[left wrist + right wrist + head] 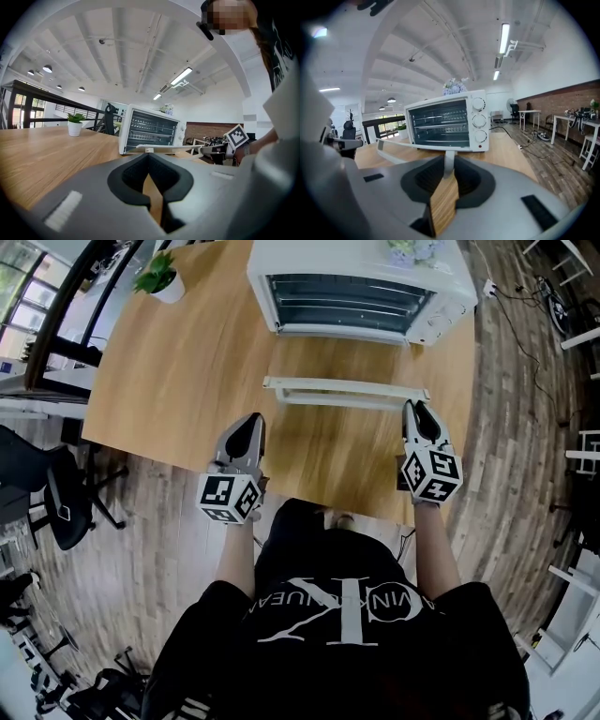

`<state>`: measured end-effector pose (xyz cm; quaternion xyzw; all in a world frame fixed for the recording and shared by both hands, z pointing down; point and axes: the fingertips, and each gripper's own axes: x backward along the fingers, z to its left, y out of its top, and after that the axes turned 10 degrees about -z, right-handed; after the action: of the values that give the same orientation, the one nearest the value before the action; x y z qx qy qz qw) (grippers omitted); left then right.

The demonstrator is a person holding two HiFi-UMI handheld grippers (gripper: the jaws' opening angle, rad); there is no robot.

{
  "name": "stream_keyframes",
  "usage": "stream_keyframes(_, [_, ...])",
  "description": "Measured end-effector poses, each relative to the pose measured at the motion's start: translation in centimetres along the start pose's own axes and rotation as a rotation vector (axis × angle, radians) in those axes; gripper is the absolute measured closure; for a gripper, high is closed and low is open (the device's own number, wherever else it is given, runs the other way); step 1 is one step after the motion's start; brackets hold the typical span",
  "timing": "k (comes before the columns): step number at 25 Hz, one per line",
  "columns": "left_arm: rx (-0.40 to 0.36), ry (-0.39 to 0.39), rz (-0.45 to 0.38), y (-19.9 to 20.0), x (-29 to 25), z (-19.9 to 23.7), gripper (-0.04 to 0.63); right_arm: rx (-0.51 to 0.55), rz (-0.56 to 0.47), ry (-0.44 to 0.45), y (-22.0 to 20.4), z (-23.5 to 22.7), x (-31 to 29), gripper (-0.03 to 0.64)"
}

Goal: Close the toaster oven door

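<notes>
Black shirt [450, 643]: a person is wearing it, nearest of all.
Left gripper [253, 423]: its jaws are sitting together, holding nothing, over the near edge of the table [178, 381].
Right gripper [415, 409]: its jaws are pressing together, tips right at the right end of the door [347, 392].
Door: it is lying open and flat, just in front of the oven [356, 259].
Oven: it is sitting at the far side, racks showing.
Plant [161, 277]: it is standing far left.

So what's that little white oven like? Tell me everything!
The boxy white metal toaster oven sits at the far end of the wooden table. Inside are wire racks, three round knobs line its right side, and pale flowers stand on top. Its door lies open and flat, and the right hand-held gripper pinches the right end of its handle.
</notes>
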<state>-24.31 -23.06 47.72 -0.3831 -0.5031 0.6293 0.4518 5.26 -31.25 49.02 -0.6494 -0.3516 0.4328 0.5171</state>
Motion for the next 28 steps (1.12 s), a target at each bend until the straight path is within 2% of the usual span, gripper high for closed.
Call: stream_keyframes(28, [-0.034,-0.07,-0.066,4.0,-4.4,0.7,0.583,0.001,-0.145,-0.014,7.5,-0.5,-2.7,0.541])
